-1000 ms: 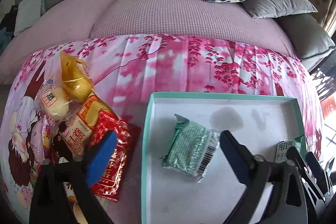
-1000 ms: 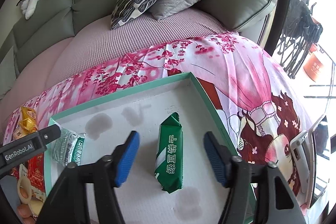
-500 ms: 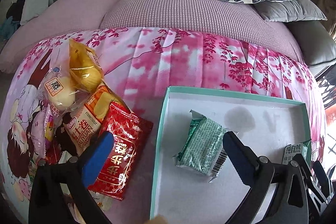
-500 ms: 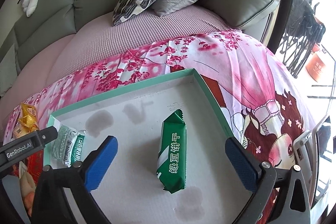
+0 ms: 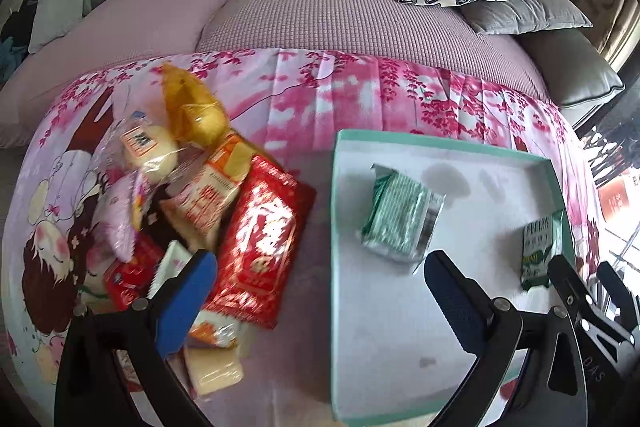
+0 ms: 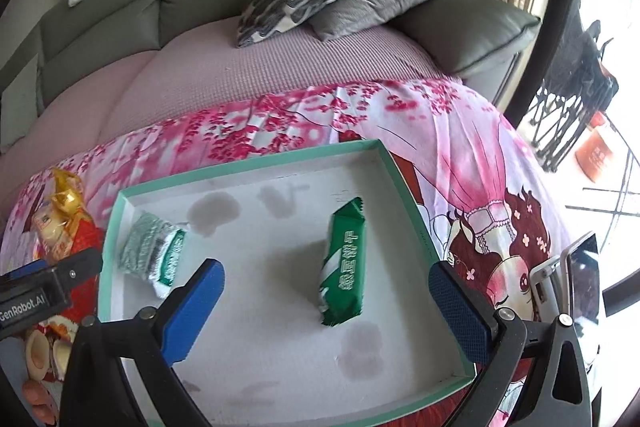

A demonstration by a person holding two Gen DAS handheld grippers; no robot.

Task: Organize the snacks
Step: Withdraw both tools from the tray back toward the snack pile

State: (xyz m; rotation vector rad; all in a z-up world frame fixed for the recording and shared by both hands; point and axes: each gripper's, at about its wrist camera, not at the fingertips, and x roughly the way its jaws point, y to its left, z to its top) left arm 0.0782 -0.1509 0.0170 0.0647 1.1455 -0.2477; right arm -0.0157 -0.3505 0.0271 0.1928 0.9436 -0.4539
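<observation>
Red packet (image 5: 256, 239) tops the loose snack pile (image 5: 180, 195) left of tray (image 5: 334, 227), long axis running away from camera, prob. next pick. Left gripper (image 5: 316, 291) nearer, open, empty; right gripper (image 6: 326, 303) open, empty, above tray.

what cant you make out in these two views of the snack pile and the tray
- Snack pile, left wrist view: the left gripper covers its near packets, and motion blur smears the print on the red packet.
- Snack pile, right wrist view: mostly hidden behind the left gripper's body and cut by the left edge.
- Tray, both views: the near rim is hidden behind the gripper arms.
- Green bar packet, left wrist view: lower end hidden by the right gripper's finger.
</observation>
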